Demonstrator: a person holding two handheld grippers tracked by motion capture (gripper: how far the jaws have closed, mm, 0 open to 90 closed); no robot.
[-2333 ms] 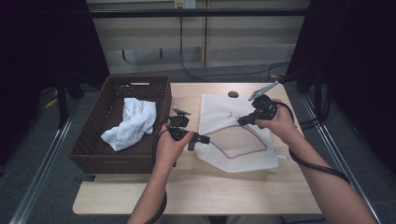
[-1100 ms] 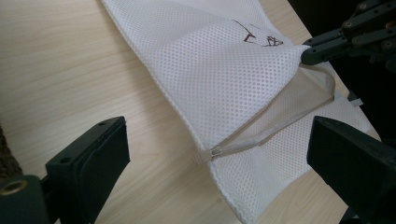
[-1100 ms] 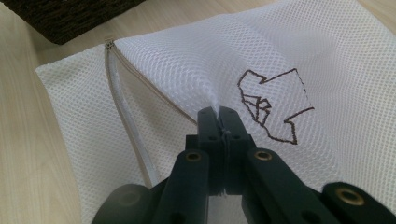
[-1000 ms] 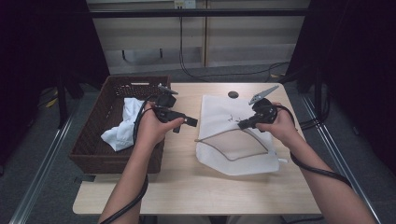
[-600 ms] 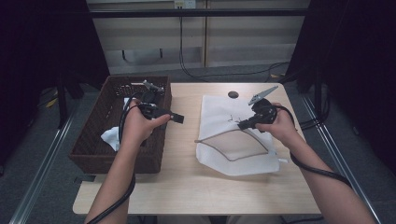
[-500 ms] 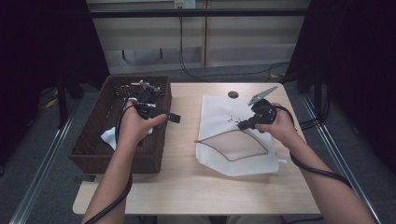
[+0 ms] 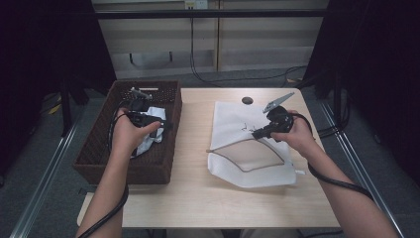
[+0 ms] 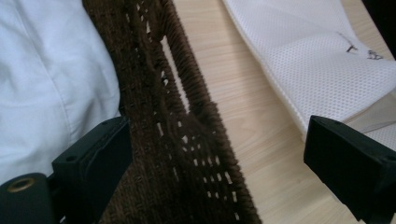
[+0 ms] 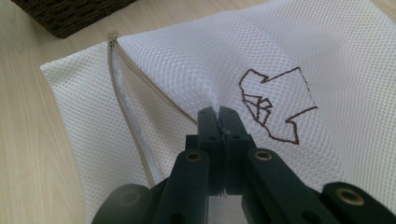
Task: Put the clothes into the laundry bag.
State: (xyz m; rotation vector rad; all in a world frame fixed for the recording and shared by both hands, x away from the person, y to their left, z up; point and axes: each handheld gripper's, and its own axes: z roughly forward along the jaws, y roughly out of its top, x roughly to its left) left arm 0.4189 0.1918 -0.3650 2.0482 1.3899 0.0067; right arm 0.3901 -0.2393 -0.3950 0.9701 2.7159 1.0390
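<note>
Mesh bag (image 7: pixel 250 148) lay flat on the bench (image 7: pixel 198 193), right of centre, mouth open toward the basket (image 7: pixel 131 163), zip (image 9: pixel 128 121) running along its edge. Gripped at the upper layer by the right tongs (image 7: pixel 255 133), jaws pressed fully together on a pinch of mesh just beside the brown outline drawing (image 9: pixel 275 105), fabric lifted into a small ridge there. Held by the right hand (image 7: pixel 292 133) from the bag's far-right side.

Left tongs (image 7: pixel 166 125) spread wide, nothing between the jaws, poised above the basket's right wall; in the left gripper view, one jaw over the white cloth (image 8: pixel 51 88), the other over the bench near the bag's edge, the woven rim between them. Carried by the left hand (image 7: pixel 126 135) over the basket interior.

White cloth bunched inside the basket, against its right side. Farther back, a small dark disc (image 7: pixel 247 100) on the bench beyond the bag.
</note>
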